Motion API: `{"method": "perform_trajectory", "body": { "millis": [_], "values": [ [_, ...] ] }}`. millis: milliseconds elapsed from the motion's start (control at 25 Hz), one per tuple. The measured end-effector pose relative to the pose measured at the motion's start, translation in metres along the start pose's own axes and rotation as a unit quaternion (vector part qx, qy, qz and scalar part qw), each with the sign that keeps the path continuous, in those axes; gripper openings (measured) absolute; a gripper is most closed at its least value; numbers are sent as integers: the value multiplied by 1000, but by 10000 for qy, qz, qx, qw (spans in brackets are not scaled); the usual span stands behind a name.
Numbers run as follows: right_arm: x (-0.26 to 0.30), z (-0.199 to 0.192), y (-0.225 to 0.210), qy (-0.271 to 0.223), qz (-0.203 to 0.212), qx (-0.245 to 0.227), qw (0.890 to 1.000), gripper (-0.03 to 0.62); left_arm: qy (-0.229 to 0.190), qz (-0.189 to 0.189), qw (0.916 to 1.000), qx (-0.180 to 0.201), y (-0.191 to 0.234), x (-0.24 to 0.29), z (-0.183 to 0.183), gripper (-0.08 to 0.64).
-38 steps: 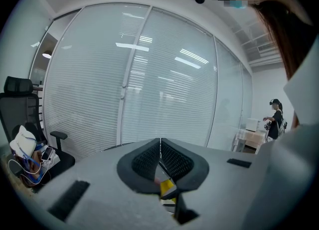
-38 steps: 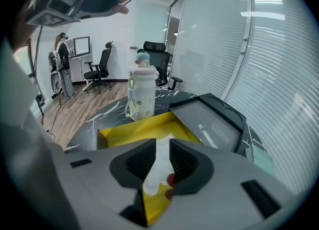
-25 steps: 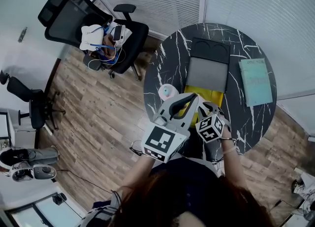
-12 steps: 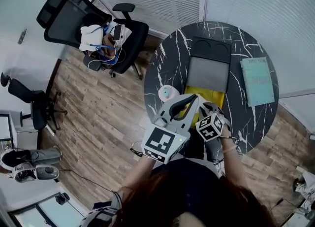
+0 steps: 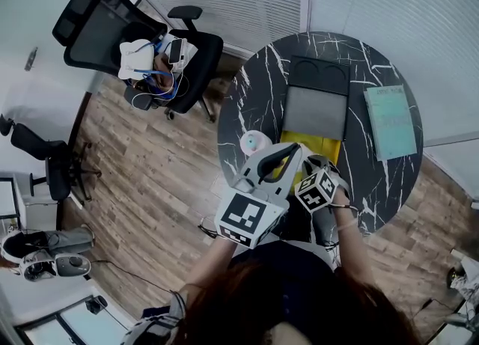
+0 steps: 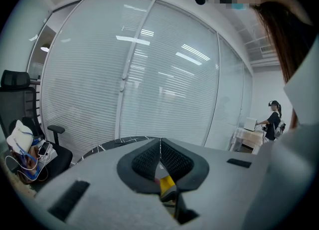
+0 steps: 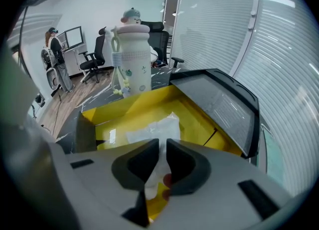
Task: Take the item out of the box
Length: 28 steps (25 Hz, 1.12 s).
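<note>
On the round black marble table (image 5: pixel 254 89) lies an open box (image 5: pixel 323 145) with a yellow inside (image 7: pixel 144 105) and a grey lid (image 5: pixel 316 111) folded back. A white plastic-wrapped item (image 7: pixel 155 126) rests in it. My right gripper (image 7: pixel 162 146) reaches into the box from its near side, its jaws shut on the near end of that white wrapper. In the head view its marker cube hides its tips (image 5: pixel 318 162). My left gripper (image 6: pixel 160 146) is shut with nothing between its pads. It hovers tilted up over the box's near left corner (image 5: pixel 294 153).
A white snowman-shaped bottle (image 5: pixel 254 141) (image 7: pixel 132 57) stands just left of the box. A teal notebook (image 5: pixel 389 123) lies at the table's right. An office chair (image 5: pixel 135 37) with clutter stands on the wood floor to the left. Blinds and glass walls are behind.
Almost nothing differs. My right gripper's marker cube has edged slightly left and away from me, while the left gripper and the box stay put.
</note>
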State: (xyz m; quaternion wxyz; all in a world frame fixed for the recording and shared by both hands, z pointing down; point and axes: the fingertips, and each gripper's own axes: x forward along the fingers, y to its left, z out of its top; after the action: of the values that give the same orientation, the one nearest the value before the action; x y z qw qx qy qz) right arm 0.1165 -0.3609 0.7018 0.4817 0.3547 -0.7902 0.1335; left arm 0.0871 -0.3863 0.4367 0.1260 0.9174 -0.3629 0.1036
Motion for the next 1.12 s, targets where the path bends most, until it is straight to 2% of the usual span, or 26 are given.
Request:
{"method": "perform_trajectory", "body": {
  "millis": [200,520,1120],
  "values": [
    [3,-1,2,61,19,-23,10000,38,-40,15,10000,19,1,-4,0,27],
    [0,0,1,72,20,329,9994,26,-127,54,9999,10,1,-16,3,26],
    [-27,9,3,-157,-444,263,9985,25,-322,91,9994,56,-6,-46,9,27]
  ]
}}
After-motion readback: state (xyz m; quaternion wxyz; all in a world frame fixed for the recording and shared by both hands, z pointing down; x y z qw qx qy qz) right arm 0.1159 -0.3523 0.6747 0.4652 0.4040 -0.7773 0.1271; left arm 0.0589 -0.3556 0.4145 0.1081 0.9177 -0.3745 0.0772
